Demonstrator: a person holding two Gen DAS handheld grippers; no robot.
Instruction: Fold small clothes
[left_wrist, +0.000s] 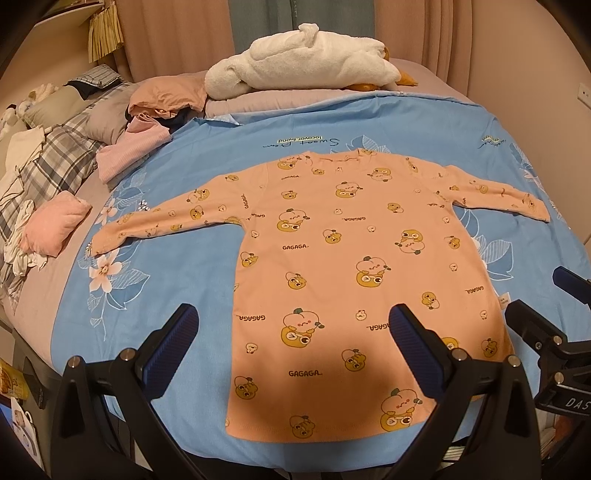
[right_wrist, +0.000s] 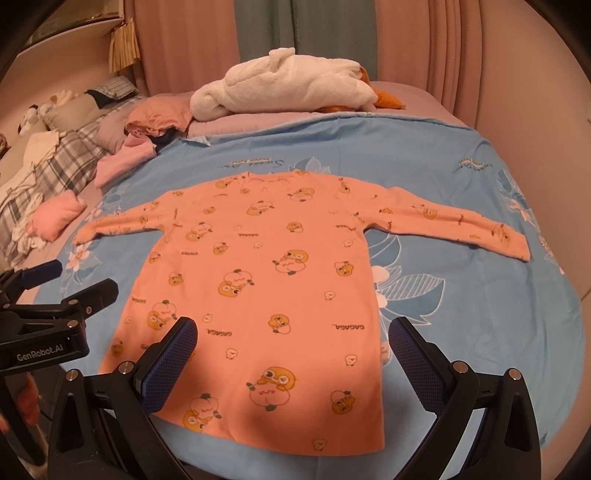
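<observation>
A small peach long-sleeved shirt (left_wrist: 332, 258) with cartoon prints lies flat on the blue quilt, sleeves spread to both sides, hem toward me; it also shows in the right wrist view (right_wrist: 266, 280). My left gripper (left_wrist: 291, 332) is open and empty, hovering above the shirt's lower left part. My right gripper (right_wrist: 291, 339) is open and empty above the shirt's lower right part. The right gripper also shows at the right edge of the left wrist view (left_wrist: 546, 295), and the left gripper shows at the left edge of the right wrist view (right_wrist: 66, 280).
A blue floral quilt (left_wrist: 184, 280) covers the bed. A white plush duck (left_wrist: 303, 62) lies at the far end. Folded pink clothes (left_wrist: 55, 221) and a heap of garments (left_wrist: 147, 122) sit at the left beside plaid pillows (left_wrist: 48, 166). Curtains hang behind.
</observation>
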